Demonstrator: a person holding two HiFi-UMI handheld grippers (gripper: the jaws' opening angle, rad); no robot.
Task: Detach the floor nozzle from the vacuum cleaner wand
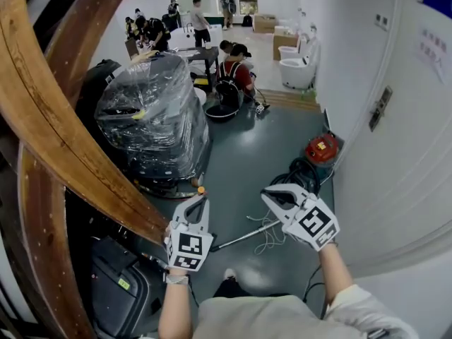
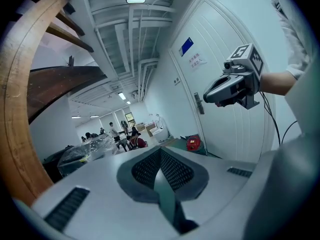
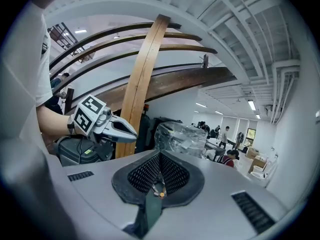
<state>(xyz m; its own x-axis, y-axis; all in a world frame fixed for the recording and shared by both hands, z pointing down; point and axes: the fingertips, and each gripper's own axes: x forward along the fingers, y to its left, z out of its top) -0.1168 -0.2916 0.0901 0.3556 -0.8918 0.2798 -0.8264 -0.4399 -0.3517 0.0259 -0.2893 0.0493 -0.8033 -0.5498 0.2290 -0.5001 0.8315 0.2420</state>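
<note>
At the far left, curved wooden beams (image 1: 49,126) cross the head view and hide much of what stands behind them. A black case (image 1: 116,284) below them is cut off by the frame's edge. Next to the beams sits a tall bundle wrapped in clear plastic (image 1: 152,119), whose contents are too glossy to make out. The left gripper (image 1: 200,202) is held over the floor (image 1: 240,154) with its jaws pressed together and nothing between them, as its own view confirms. Just right of its marker cube, a thin metal wand (image 1: 247,235) lies slanted on the floor. The wand's near end stops at a small dark piece, too small to tell whether it is the floor nozzle. A loose white cable (image 1: 270,237) tangles over the wand's far end. The right gripper (image 1: 270,196) hangs above that spot, its jaws likewise closed tight on nothing and touching no object. Beyond it, a coiled black hose (image 1: 300,176) leads up to a red vacuum cleaner (image 1: 321,149), which stands near the wall. At the far right is a white door (image 1: 402,154) with a lever handle (image 1: 381,108). The floor is dull grey-green and runs back into a long, bright room where several people (image 1: 229,76) crouch or stand around tables, well apart from the grippers.
</note>
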